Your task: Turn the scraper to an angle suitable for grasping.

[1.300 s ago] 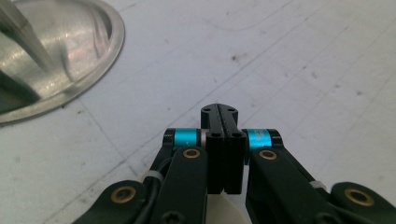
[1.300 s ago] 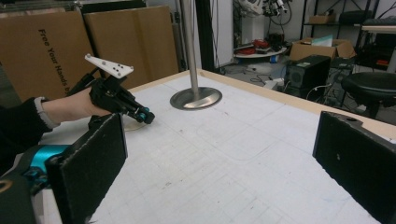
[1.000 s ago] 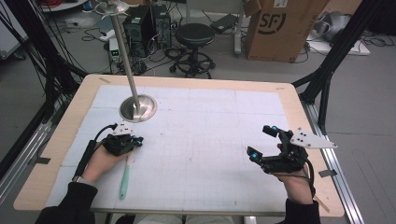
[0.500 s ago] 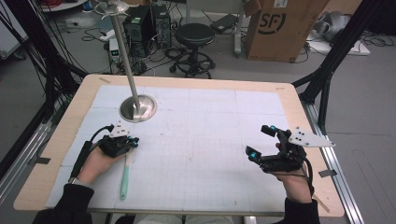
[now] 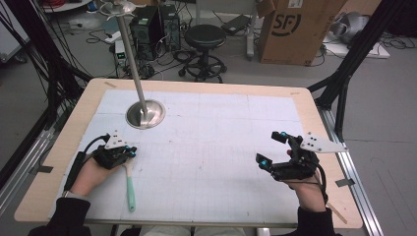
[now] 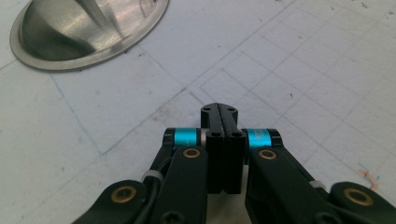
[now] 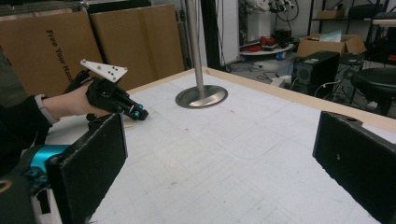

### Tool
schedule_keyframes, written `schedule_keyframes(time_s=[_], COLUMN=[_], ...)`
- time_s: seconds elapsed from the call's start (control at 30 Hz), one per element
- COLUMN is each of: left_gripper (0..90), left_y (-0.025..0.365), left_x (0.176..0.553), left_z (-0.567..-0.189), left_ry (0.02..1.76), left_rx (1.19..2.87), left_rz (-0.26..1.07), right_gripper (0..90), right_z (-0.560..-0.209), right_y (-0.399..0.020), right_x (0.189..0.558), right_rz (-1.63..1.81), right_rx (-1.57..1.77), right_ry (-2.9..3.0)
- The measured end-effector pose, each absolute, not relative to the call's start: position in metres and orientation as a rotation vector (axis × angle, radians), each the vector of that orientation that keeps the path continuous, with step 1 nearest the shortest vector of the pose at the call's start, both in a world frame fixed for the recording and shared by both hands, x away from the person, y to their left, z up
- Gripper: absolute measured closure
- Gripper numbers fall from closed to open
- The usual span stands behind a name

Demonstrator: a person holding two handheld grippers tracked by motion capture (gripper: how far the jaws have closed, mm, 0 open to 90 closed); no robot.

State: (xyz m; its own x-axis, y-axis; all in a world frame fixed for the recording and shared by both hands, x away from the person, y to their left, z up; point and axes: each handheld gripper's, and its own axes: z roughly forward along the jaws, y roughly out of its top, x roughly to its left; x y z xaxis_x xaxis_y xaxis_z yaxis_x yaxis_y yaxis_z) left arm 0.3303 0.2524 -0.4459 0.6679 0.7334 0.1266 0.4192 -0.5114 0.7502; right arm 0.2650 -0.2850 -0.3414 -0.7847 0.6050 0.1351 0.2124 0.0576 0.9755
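Your left gripper (image 5: pixel 129 151) is closed on nothing, just above the head of the green-handled spatula (image 5: pixel 130 189), which lies flat on the counter (image 5: pixel 206 147) near the steel stand base (image 5: pixel 145 113). Your right gripper (image 5: pixel 272 149) hangs open and empty, well apart from that base.

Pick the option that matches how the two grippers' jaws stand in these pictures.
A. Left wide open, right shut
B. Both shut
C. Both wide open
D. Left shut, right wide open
D: in the left gripper view the left gripper has its jaws pressed together with nothing between them, while in the right gripper view the right gripper has its jaws set far apart over the bare table.
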Motion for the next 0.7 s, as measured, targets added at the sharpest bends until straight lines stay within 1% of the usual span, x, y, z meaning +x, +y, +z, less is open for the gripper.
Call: schedule_keyframes(time_s=[0.7], left_gripper=[89.9], left_y=[0.283], left_x=[0.307], left_z=[-0.444], left_ry=[0.992], left_rx=[2.136], left_rz=[0.536], right_gripper=[1.8], right_z=[-0.340], right_y=[-0.259], right_x=[0.286], right_rz=[1.824], right_rx=[0.762], right_ry=[2.094])
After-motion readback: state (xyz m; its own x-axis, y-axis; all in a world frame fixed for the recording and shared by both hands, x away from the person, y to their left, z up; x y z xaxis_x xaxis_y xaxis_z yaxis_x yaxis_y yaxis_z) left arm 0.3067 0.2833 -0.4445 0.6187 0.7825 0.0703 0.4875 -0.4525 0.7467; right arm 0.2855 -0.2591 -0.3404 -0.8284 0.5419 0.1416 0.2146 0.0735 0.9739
